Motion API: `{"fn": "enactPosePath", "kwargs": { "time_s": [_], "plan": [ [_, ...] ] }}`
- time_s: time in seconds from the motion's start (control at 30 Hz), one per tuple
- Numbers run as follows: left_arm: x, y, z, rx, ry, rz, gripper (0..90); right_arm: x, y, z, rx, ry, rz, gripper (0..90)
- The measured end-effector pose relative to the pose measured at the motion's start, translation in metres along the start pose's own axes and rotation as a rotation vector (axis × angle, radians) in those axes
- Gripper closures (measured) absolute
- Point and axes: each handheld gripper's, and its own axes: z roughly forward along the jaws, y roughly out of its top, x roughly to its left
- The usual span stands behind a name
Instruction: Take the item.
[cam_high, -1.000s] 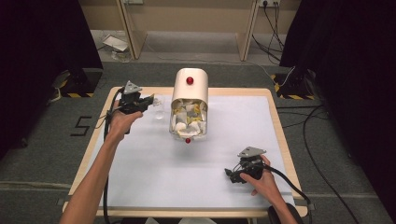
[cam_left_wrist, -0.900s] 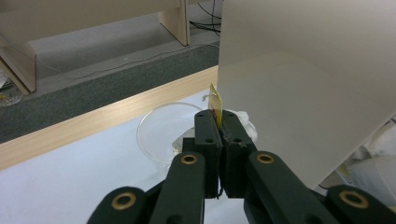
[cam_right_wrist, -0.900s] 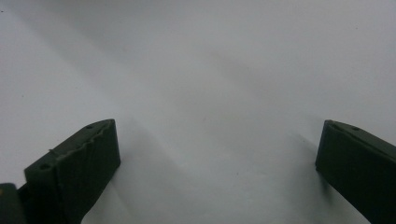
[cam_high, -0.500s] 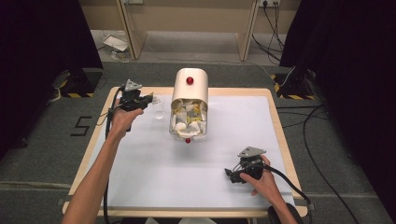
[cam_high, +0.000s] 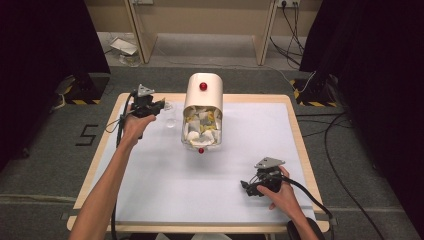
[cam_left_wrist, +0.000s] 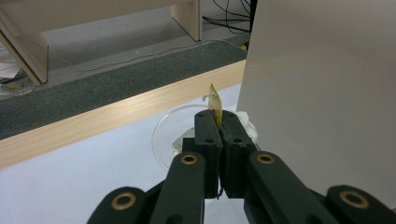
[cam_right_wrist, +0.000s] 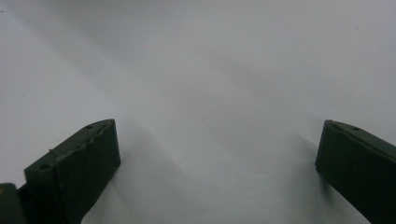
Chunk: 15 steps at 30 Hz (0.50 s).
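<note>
Work: packets are being moved one at a time from a bin (cam_high: 202, 107) to a dish (cam_high: 170, 120); the bin serves as landmark below.
Bin: a cream, round-topped container is seen lying near the table's far edge, its clear open end turned toward the person, a red knob on top and another at the near rim.
Packets (cam_high: 202, 127): many white and yellow ones are still piled inside the bin.
Left gripper (cam_left_wrist: 215, 122): it is held just left of the bin, over the dish; its jaws are closed on a thin yellow packet (cam_left_wrist: 215, 103) whose tip sticks up between them.
Dish: a clear round dish is seen just left of the bin, under the left gripper; something white already lies in it.
Right gripper (cam_high: 255, 186): it is held well in front of the bin and to its right, low over the white mat (cam_high: 165, 190); its jaws stand wide apart with nothing between them.
Progress: judged early; one packet is about to be released, most remain in the bin.
Writing: a black "5" (cam_high: 87, 135) is marked on the floor, well left of the bin; no brand or label can be read.
</note>
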Motion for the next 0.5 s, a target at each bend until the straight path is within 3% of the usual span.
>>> {"fn": "enactPosePath", "kwargs": {
  "time_s": [0.17,0.4,0.43,0.5],
  "plan": [
    [0.0,0.002,0.005,0.011,0.008,0.006,86.8,0.0,0.0,0.0,0.0,0.0,0.0,0.3],
    [0.001,0.004,0.014,0.022,0.02,-0.007,86.4,0.0,0.0,0.0,0.0,0.0,0.001,0.3],
    [0.002,0.003,0.017,0.019,0.017,-0.023,86.3,0.0,0.0,0.0,0.0,0.0,0.0,0.3],
    [0.001,0.002,0.02,0.025,0.022,-0.01,86.2,0.0,0.0,0.0,0.0,0.0,0.0,0.3]
  ]
}}
